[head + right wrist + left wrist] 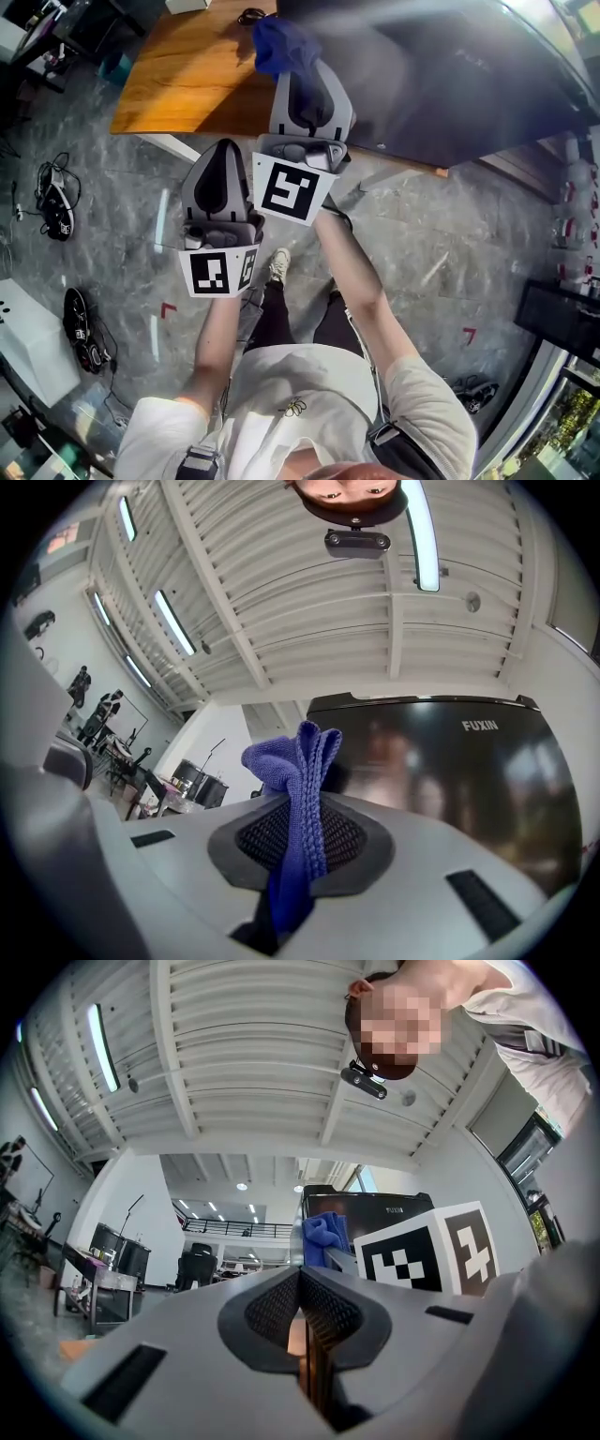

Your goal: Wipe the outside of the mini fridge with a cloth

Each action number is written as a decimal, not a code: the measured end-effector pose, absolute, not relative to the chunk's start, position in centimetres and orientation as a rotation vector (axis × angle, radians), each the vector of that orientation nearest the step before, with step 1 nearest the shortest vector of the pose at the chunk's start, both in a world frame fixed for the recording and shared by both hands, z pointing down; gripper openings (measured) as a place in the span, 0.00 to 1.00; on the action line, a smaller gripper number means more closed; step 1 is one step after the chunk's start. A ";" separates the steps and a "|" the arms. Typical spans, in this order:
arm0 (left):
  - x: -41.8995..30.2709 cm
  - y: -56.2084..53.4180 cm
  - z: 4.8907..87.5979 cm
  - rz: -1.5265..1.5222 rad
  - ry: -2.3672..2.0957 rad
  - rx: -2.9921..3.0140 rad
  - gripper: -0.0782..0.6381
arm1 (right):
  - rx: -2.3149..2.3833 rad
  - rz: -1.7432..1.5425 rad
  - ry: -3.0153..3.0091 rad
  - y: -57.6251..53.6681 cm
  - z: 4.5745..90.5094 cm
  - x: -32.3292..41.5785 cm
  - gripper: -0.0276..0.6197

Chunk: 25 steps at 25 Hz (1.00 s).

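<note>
Fridge (450, 84): black, glossy, on the right end of the wooden table (187, 84); the table's near edge shows just below it. Cloth (279, 42): blue, bunched, over the bare wood just left of the fridge. Can't tell whether it's touching. Your right gripper (295, 70) has its jaws clamped on the cloth; one fold stands up past the tips. Your left gripper (223, 155) sits lower, off the table's near edge, over the floor (422, 244). Its jaws are pressed together with nothing between them.
</note>
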<state>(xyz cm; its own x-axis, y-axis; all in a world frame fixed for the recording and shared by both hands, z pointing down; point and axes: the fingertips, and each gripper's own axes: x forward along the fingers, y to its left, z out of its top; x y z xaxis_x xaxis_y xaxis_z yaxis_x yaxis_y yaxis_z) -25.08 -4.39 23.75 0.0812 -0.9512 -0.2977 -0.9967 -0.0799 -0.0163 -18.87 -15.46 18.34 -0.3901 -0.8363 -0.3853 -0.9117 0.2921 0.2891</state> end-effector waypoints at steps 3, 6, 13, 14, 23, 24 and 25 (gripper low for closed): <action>-24.0 -4.6 23.2 0.321 1.955 -2.144 0.12 | -1.647 0.698 2.375 -15.2 17.9 -17.2 0.14; -22.6 -4.7 23.3 0.331 1.940 -2.148 0.12 | -1.682 0.676 2.356 -15.0 18.2 -14.5 0.14; -18.9 -5.3 24.3 0.376 1.925 -2.196 0.12 | -1.781 0.643 2.276 -14.9 19.2 -8.0 0.14; -18.1 -5.4 24.4 0.377 1.914 -2.205 0.12 | -1.796 0.639 2.262 -14.9 19.3 -7.0 0.14; -10.5 -6.1 25.5 0.387 1.840 -2.305 0.12 | -1.915 0.607 2.143 -15.1 20.0 2.8 0.14; -9.7 -6.1 25.5 0.387 1.832 -2.313 0.12 | -1.929 0.606 2.125 -15.1 19.9 4.0 0.14; -9.0 -6.2 25.5 0.389 1.825 -2.321 0.12 | -1.944 0.609 2.108 -15.1 19.9 5.1 0.14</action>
<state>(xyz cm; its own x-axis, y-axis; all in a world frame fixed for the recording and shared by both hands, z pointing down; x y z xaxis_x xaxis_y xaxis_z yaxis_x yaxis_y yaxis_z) -9.03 -6.20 25.55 0.2202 -0.9275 -0.3020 -0.9701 -0.2407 0.0322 5.08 -15.15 19.87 -0.1082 -0.8998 -0.4227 -0.9866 0.0448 0.1570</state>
